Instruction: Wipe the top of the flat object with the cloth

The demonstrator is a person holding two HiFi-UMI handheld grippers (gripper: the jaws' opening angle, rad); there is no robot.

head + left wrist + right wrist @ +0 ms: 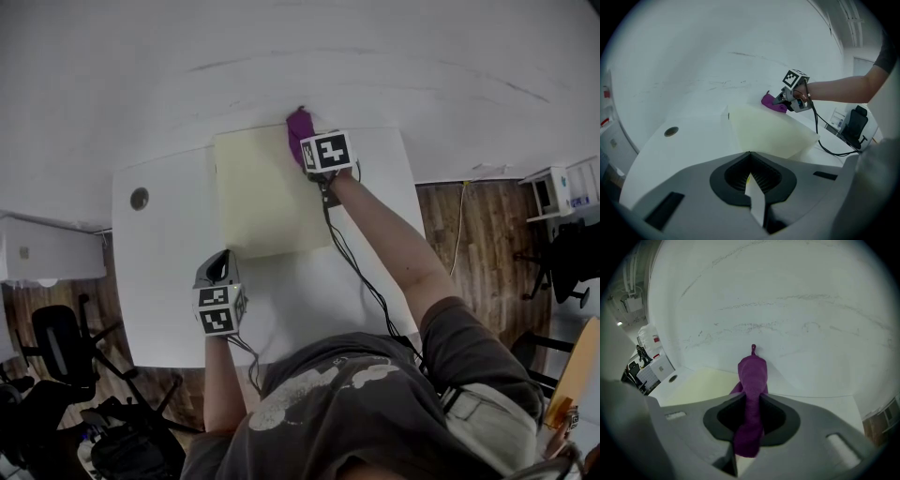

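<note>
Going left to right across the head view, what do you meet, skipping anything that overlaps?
round cable hole → left gripper → purple cloth → white shelf unit near the right edge

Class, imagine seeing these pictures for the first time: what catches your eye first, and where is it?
The purple cloth, pinched in the right claw, stands out at the far edge of the pale yellow board, close to the wall. The left claw is shut with nothing in it, near the board's near left corner, over the white table.
</note>
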